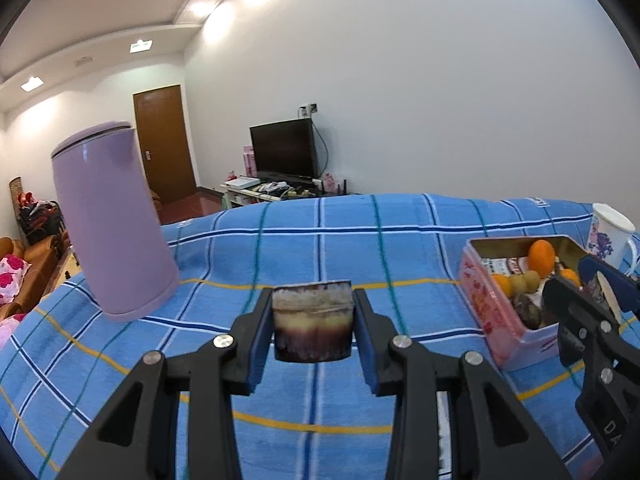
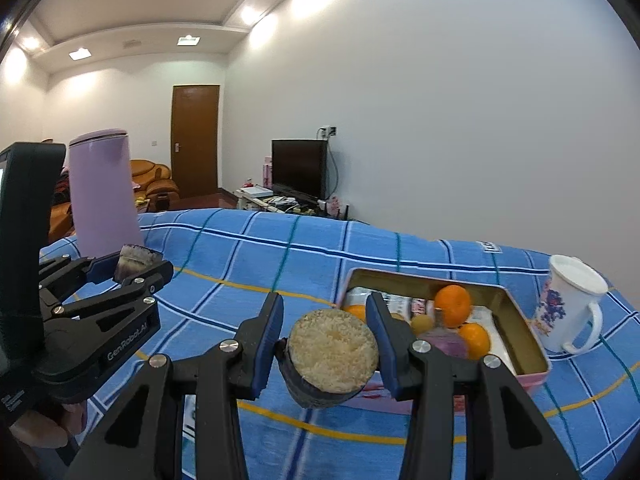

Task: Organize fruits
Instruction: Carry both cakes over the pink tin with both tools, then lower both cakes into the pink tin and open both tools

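Note:
My left gripper (image 1: pixel 313 298) is shut on a short chunk of dark purple sugarcane (image 1: pixel 312 328), held upright above the blue plaid cloth with its pale cut end on top. My right gripper (image 2: pixel 325 305) is shut on a second sugarcane chunk (image 2: pixel 332 354), its round pale cut face turned toward the camera. That chunk hangs just in front of the pink tin box (image 2: pixel 520 320). The box holds oranges (image 2: pixel 452 305), a small brownish fruit and a purple piece. Each wrist view also shows the other gripper with its chunk: left gripper (image 2: pixel 140 263), right gripper (image 1: pixel 580 280) beside the box (image 1: pixel 488 312).
A tall lilac canister (image 1: pixel 112 220) stands on the cloth at the left, behind the left gripper (image 2: pixel 102 192). A white flowered mug (image 2: pixel 568 308) sits right of the box. The blue plaid cloth (image 1: pixel 320 248) covers the table. A TV, door and sofa lie beyond.

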Demonstrator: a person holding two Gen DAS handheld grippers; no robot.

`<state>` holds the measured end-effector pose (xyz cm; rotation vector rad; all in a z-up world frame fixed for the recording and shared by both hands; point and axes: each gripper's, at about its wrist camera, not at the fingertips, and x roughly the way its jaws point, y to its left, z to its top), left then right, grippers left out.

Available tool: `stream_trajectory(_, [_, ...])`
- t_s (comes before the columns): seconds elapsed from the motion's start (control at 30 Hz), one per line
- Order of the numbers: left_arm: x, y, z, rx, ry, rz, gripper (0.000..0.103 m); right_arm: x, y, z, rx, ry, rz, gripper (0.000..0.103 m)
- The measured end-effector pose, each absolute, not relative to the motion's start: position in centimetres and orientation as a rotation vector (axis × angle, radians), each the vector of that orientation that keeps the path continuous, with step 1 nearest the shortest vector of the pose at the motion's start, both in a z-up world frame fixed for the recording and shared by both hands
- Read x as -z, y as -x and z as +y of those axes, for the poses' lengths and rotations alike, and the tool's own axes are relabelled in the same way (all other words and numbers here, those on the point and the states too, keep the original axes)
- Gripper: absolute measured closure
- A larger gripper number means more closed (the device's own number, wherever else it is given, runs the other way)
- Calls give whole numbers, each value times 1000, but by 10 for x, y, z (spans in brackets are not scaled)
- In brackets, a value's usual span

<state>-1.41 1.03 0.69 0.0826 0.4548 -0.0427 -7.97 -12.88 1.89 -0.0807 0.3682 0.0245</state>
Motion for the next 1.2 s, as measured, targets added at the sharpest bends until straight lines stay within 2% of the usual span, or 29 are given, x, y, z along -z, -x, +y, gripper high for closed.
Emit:
stream_trajectory(0.5, [-30, 11, -76, 198, -75, 417, 63, -36, 84, -224, 185, -13, 314, 58])
stream_trajectory(0.83, [-16, -16, -137, 289, -67, 498, 63, -23, 48, -263, 234, -64, 434, 58])
stream_trajectory(1.2, [3, -39, -149, 312, -44, 611, 64, -14, 29, -266, 121, -84, 510, 57])
